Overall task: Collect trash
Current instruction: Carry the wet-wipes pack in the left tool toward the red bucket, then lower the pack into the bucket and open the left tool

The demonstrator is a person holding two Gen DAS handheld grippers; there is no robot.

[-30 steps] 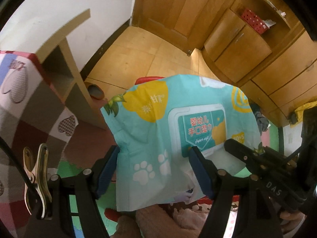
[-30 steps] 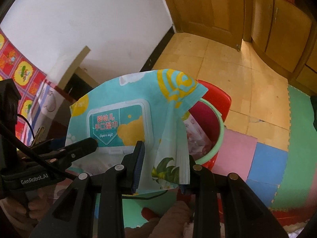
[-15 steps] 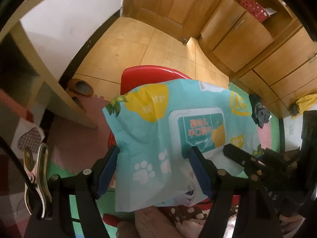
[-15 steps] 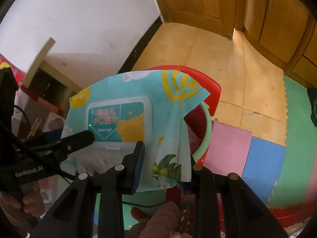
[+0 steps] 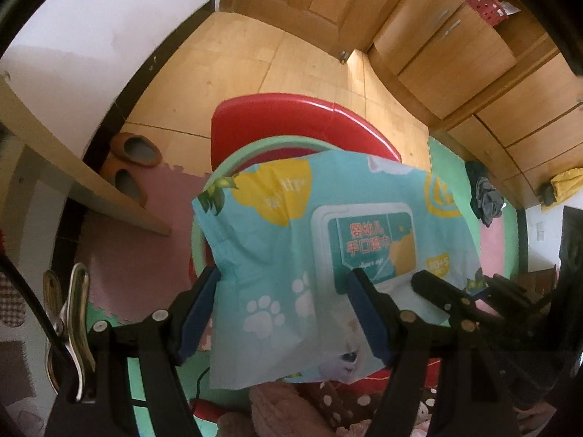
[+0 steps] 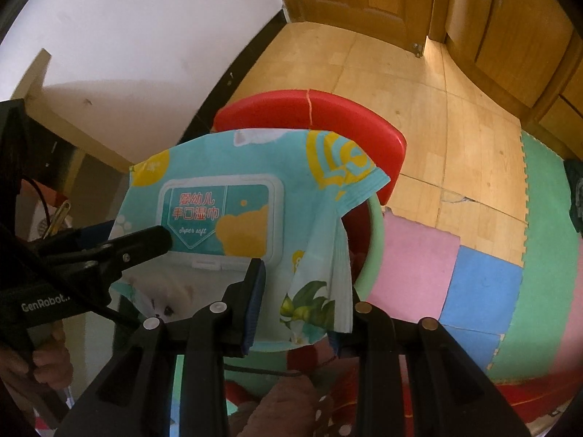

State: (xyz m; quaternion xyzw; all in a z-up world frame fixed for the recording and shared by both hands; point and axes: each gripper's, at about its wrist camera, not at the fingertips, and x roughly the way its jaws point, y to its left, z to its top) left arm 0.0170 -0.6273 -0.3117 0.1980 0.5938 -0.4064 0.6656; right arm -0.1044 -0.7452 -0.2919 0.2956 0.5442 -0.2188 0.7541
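A teal wet-wipe pack (image 5: 291, 255) with yellow patches and a white flip lid hangs in the air between both grippers. My left gripper (image 5: 284, 313) is shut on its lower left part, with a blue pad at the pack's left edge. My right gripper (image 6: 298, 306) is shut on the pack's (image 6: 218, 211) drooping right flap; it also shows as a black arm, the right gripper (image 5: 441, 291). Under the pack stands a bin with a green rim (image 5: 255, 147) and a raised red lid (image 5: 291, 116). The pack hides most of the bin's opening.
Brown slippers (image 5: 135, 149) lie on the floor beside a wooden shelf board (image 5: 91, 182) on the left. Wooden cabinets (image 5: 455, 36) line the far right. Coloured foam mats (image 6: 473, 284) cover the floor to the right. A dark cloth (image 5: 486, 200) lies there. A person's hand (image 6: 47, 357) holds the left gripper.
Both grippers have carried the pack forward and over the bin. The red lid and green rim now show under it, and the checked cloth at the left has left the view.
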